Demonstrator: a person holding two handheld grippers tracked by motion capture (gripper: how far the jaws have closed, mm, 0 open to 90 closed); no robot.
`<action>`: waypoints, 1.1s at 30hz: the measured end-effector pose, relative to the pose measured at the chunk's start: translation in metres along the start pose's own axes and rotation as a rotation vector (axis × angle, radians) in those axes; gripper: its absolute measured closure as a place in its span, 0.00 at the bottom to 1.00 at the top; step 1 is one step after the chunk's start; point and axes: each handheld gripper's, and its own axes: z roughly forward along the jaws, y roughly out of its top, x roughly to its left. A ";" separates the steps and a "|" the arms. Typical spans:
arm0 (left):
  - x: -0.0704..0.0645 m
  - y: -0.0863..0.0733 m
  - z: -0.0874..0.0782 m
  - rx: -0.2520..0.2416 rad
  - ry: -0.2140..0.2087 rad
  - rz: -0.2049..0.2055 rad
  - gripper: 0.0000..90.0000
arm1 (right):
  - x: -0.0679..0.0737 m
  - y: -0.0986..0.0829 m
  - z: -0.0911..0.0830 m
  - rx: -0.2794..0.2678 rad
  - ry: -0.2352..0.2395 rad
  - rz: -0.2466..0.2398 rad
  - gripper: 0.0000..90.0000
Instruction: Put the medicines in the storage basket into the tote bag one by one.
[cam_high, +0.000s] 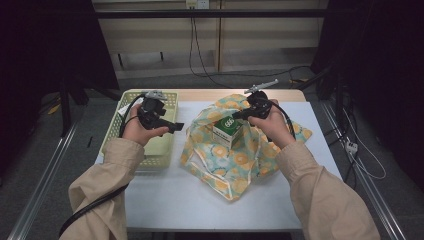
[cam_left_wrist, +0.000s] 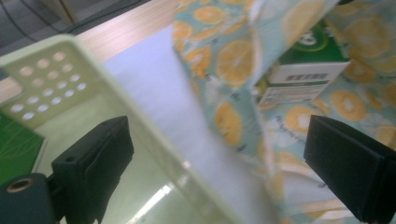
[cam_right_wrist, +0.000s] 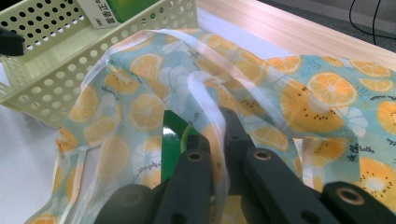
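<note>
A fruit-print cloth bag (cam_high: 235, 160) lies open on the white table (cam_high: 200, 200), with a green and white box (cam_high: 227, 129) standing in it. My right gripper (cam_high: 239, 116) is at the bag's top edge beside the box. It is shut on the bag's white-trimmed rim (cam_right_wrist: 215, 135), holding it lifted. My left gripper (cam_high: 172, 123) hovers over the right side of the pale green basket (cam_high: 150, 152). Its jaws stand wide apart with nothing between them (cam_left_wrist: 219, 158), facing the bag (cam_left_wrist: 233, 56) and the box (cam_left_wrist: 303, 74).
The basket (cam_right_wrist: 70, 60) sits at the table's left and holds another green box (cam_right_wrist: 112, 9) at its far end. A wooden strip (cam_high: 200, 95) runs along the table's far edge. Cables trail from both grippers, and metal rails flank the table.
</note>
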 end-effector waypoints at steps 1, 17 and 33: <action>0.004 -0.002 0.000 -0.001 -0.010 -0.005 0.08 | 0.000 0.000 0.000 -0.001 0.001 0.001 1.00; 0.055 -0.022 -0.009 0.002 0.105 -0.049 0.09 | -0.002 -0.002 0.002 0.006 0.003 0.002 1.00; 0.102 -0.025 -0.011 -0.001 0.228 -0.076 0.10 | -0.005 -0.002 0.003 0.003 0.021 0.005 1.00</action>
